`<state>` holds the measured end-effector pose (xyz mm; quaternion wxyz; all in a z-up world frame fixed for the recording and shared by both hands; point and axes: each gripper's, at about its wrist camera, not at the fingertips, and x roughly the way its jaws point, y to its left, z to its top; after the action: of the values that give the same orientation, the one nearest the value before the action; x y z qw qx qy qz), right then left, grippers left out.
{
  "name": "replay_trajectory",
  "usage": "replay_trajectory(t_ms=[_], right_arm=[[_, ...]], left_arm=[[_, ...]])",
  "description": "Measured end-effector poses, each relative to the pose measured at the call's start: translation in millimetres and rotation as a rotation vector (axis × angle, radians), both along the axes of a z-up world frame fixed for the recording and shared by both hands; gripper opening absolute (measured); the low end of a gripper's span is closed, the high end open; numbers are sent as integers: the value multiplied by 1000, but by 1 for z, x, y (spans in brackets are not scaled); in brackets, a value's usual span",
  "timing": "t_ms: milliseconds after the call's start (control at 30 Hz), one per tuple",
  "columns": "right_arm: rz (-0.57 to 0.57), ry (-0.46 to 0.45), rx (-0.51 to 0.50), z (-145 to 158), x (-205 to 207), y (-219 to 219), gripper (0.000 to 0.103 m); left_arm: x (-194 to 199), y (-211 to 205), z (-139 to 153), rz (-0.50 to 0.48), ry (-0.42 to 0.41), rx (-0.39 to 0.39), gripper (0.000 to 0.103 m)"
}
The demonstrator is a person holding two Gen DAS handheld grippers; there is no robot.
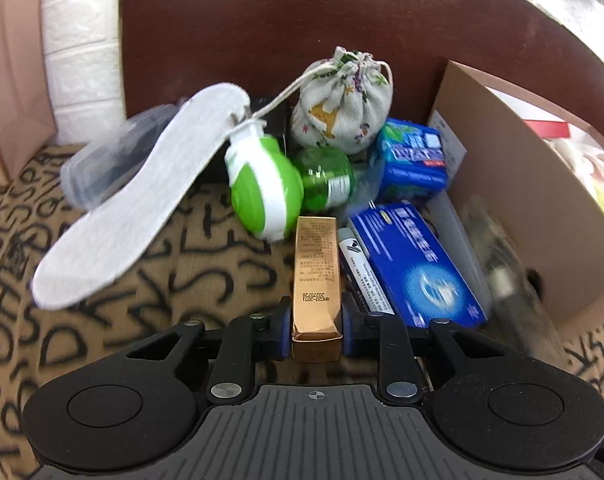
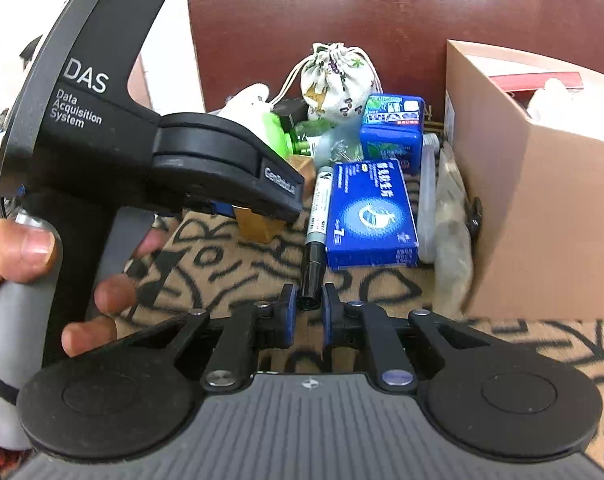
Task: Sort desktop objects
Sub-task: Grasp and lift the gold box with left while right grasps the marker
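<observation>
In the left wrist view a slim gold carton (image 1: 316, 264) lies lengthwise on the lettered cloth, and my left gripper (image 1: 316, 320) is shut on its near end, blue pads pressed to both sides. From the right wrist view, that left gripper (image 2: 262, 208) is seen from the side with the gold carton (image 2: 258, 226) in it and a hand on its handle. A black-and-white marker (image 2: 316, 224) lies beside a blue medicine box (image 2: 370, 216). My right gripper (image 2: 308, 306) is shut on the marker's black cap end.
A pile sits behind the carton: a white insole (image 1: 142, 196), a green-and-white plug-in device (image 1: 262, 188), a green bottle (image 1: 326, 176), a drawstring pouch (image 1: 342, 108), a blue gum box (image 1: 414, 160). An open cardboard box (image 2: 534, 208) stands at the right. A dark brown panel (image 1: 302, 20) rises behind.
</observation>
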<state>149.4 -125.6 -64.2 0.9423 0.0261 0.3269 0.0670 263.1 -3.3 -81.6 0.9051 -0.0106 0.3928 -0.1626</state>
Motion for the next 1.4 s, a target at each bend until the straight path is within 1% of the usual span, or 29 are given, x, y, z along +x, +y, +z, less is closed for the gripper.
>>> replay_trajectory(t_ms=[167, 300, 400, 533, 667, 700, 733, 800, 833, 867, 900, 933, 967, 1033, 1167, 1200, 1233, 1300, 1400], right_arm=[[37, 27, -19, 4, -36, -14, 14], [63, 63, -21, 7, -72, -33, 14], [83, 88, -37, 9, -107, -48, 14], [82, 129, -37, 12, -152, -45, 14], [95, 153, -53, 17, -185, -42, 14], [100, 154, -59, 18, -190, -42, 14], [98, 148, -63, 19, -193, -42, 15], [99, 147, -69, 18, -193, -41, 15], [89, 138, -72, 17, -192, -39, 15], [81, 123, -73, 19, -194, -39, 18], [80, 112, -70, 19, -193, -38, 21], [78, 102, -64, 21, -191, -37, 24], [74, 89, -59, 22, -189, -35, 25], [74, 75, -56, 22, -185, -35, 29], [71, 73, -63, 21, -171, -34, 29], [72, 72, -63, 20, -166, -34, 29], [71, 74, -62, 19, -162, -33, 29], [70, 83, -64, 17, -153, -34, 29], [75, 103, -64, 13, -143, -33, 29]], left_arm=[[-45, 5, 5, -22, 10, -8, 21], [-86, 5, 7, -42, 30, 22, 21], [-120, 8, 8, -76, 39, 37, 21], [-158, 11, 7, -99, 62, 19, 21], [-191, 10, 6, -114, 60, 41, 22], [-197, 10, 6, -119, 59, 52, 27], [-201, 10, 6, -120, 57, 59, 43], [-204, 8, 7, -108, 49, 75, 45], [-204, 8, 8, -98, 46, 80, 50], [-203, 8, 10, -94, 44, 77, 55], [-202, 8, 10, -86, 42, 76, 64], [-201, 7, 11, -75, 38, 82, 69], [-199, 5, 11, -67, 33, 93, 70], [-194, 2, 10, -66, 32, 108, 70], [-183, -4, 6, -57, 52, 118, 69], [-182, -6, 5, -64, 56, 121, 66], [-181, -8, 6, -71, 55, 127, 55], [-180, -12, 7, -86, 55, 141, 45], [-179, -15, 5, -83, 50, 156, 48]])
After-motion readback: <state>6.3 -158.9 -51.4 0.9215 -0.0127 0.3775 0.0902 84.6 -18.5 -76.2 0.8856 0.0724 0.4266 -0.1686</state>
